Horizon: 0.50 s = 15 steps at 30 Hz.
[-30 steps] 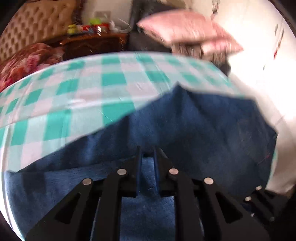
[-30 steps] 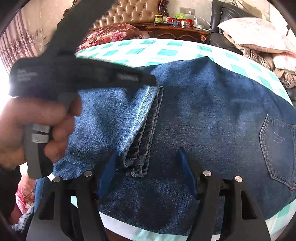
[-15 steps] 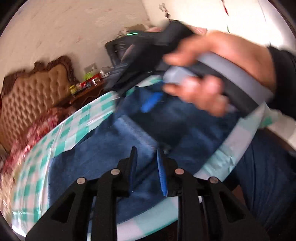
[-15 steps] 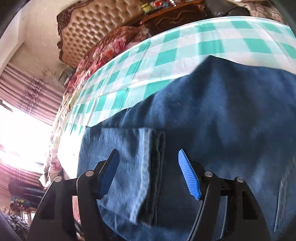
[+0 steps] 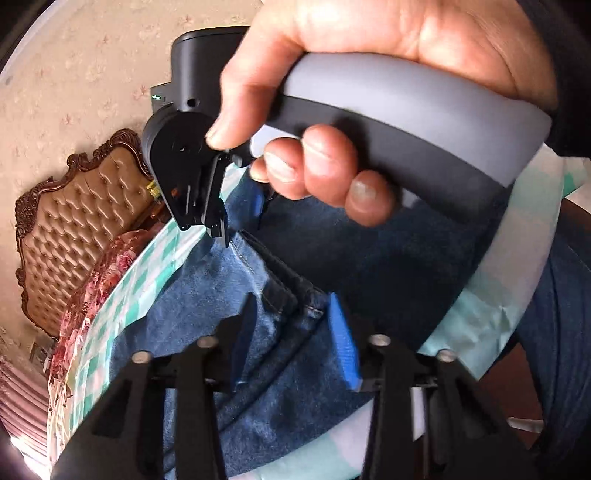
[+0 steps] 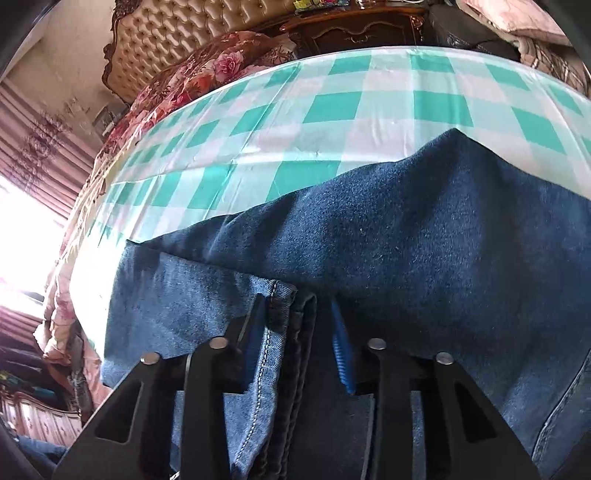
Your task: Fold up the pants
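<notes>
Blue denim pants [image 6: 443,240] lie folded on a green-and-white checked tablecloth [image 6: 332,107]. The leg hems are stacked at the near end. My right gripper [image 6: 298,310] points down onto them, its jaws closing with the hems between them. The left pad touches the cloth and a small gap shows at the right pad. My left gripper [image 5: 293,339] stands open just beside it, over the hem corner of the pants [image 5: 184,332]. The hem sits loose between its blue pads. In the left wrist view a hand [image 5: 332,166] grips the right gripper [image 5: 238,218].
The table's near edge [image 5: 498,295] curves close by, with a person's denim-clad leg [image 5: 561,332] beyond it. Behind the table are a tufted headboard [image 6: 166,33], floral bedding [image 6: 221,70], a dark wooden nightstand [image 6: 351,29] and pillows [image 6: 517,18].
My left gripper has swung and rolled from the far cloth to the hems beside the right gripper, its jaws slightly wider. The right gripper has settled on the hems and narrowed its jaws.
</notes>
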Available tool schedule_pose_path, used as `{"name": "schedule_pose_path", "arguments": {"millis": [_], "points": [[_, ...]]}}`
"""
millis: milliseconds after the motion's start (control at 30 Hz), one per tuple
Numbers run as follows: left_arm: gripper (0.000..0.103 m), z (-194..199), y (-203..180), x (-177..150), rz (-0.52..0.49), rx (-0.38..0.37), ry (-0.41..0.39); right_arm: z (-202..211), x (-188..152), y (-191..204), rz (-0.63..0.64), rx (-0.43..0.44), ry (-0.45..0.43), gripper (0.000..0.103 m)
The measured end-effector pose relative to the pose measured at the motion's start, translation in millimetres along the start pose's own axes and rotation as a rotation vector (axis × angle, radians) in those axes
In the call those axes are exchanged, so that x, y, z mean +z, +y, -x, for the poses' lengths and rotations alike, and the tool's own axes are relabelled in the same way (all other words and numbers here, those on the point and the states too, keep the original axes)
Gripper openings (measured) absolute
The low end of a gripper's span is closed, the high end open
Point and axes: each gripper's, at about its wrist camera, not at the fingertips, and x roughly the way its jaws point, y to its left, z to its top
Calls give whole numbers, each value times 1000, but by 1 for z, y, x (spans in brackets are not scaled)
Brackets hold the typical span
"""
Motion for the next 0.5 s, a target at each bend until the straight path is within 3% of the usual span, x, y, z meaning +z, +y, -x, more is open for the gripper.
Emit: {"name": "schedule_pose_path", "arguments": {"millis": [67,267,500], "points": [[15,2,-3,1,5,25,2,3,0,1,0,2,-5,16],[14,22,10,16,38,62,-57,33,0,7,15,19,-57,11],[14,21,6,23,25,45,-86,46,-5,-4,-2,-1,-71,11]]}}
